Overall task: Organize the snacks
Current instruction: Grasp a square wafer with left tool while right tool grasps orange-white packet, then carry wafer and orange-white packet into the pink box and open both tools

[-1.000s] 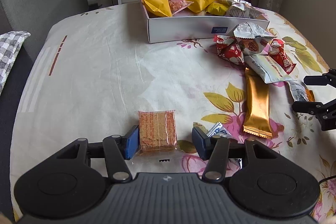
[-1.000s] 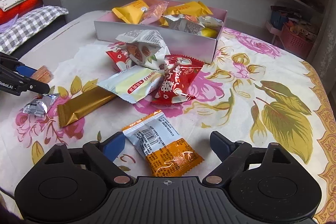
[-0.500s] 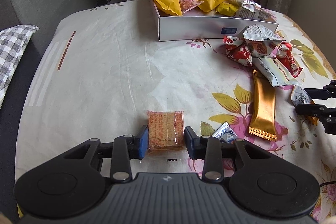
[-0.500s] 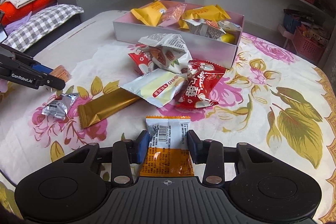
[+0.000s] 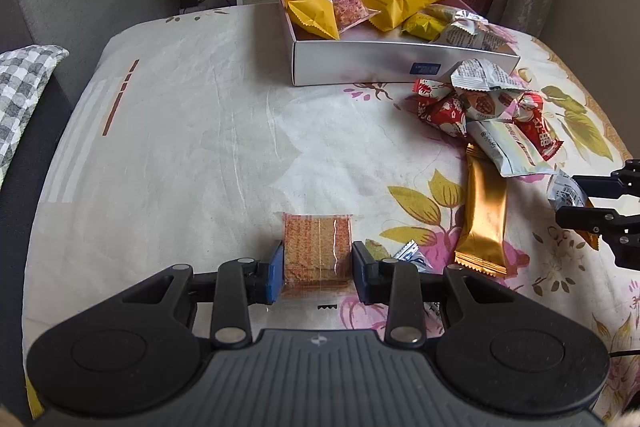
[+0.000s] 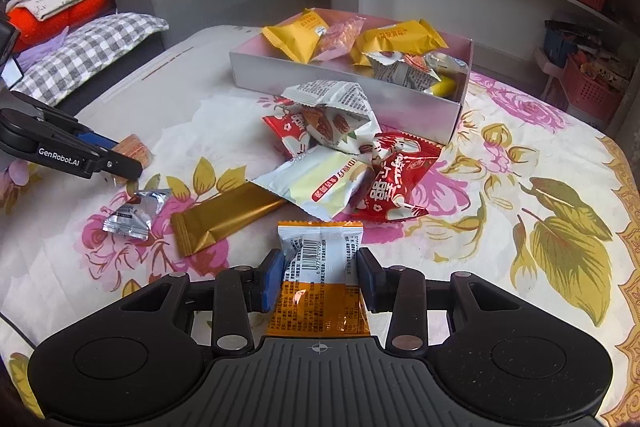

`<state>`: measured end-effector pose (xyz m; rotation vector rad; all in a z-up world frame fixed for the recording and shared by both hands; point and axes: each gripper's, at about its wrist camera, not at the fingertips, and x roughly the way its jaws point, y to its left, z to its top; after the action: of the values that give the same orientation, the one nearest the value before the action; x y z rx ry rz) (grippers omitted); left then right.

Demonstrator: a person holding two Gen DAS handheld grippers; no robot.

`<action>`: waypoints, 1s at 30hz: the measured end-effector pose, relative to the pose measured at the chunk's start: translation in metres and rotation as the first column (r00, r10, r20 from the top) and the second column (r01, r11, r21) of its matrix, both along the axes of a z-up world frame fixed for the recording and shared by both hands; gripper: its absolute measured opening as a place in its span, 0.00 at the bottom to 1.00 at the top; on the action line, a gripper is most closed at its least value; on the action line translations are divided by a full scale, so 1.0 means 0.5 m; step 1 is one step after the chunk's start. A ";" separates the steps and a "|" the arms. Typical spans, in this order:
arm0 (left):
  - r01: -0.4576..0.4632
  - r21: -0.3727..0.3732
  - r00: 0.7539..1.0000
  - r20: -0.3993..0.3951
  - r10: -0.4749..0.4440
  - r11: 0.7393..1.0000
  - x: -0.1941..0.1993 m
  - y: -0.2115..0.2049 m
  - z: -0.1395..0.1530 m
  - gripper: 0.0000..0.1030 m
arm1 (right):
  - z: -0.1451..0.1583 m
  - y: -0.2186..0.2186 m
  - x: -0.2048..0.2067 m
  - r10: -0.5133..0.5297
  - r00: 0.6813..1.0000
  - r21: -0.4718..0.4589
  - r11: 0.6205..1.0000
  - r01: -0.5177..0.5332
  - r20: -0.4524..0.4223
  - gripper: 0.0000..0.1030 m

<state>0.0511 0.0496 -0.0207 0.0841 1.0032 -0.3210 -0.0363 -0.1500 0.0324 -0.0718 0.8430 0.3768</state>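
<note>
Orange cracker pack [image 5: 318, 251] sits pinched in the left tongs [image 5: 318, 269] on the near desk [image 5: 180, 131]; right tongs [image 6: 320, 277] clamp an orange-and-white snack packet [image 6: 320, 267], box [image 6: 344, 87] far behind.

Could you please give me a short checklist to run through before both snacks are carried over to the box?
1. Left tongs clamped on the clear-wrapped orange cracker square: ok, pads press both sides.
2. Right tongs clamped on the orange-and-white barcoded packet: ok.
3. Cracker square lifted off the floral tablecloth: cannot tell.
4. Free space in the shallow white cardboard box: ok, a bare patch shows near its front wall.
5. Path to the box: not ok for the right side, the loose pile with the red foil packet lies between.
6. Nothing else caught in either grip: ok.
</note>
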 end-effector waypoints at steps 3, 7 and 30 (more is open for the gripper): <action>-0.001 -0.012 1.000 0.008 0.001 1.000 0.001 -0.005 0.009 0.31 | 0.014 -0.001 -0.001 -0.008 1.000 0.020 1.000 0.008 0.006 0.37; -0.007 -0.032 1.000 0.021 0.008 0.999 0.005 -0.013 0.022 0.31 | 0.040 -0.003 -0.003 -0.010 0.999 0.057 0.998 0.008 0.034 0.37; -0.066 -0.181 0.994 0.074 0.080 0.981 0.086 -0.062 0.085 0.31 | 0.112 -0.027 0.114 -0.184 0.979 0.270 0.950 0.156 0.083 0.37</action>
<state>0.0942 0.0186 0.0218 -0.1018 0.8908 -0.3363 0.0208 -0.1636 0.0883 0.2248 0.6810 0.3161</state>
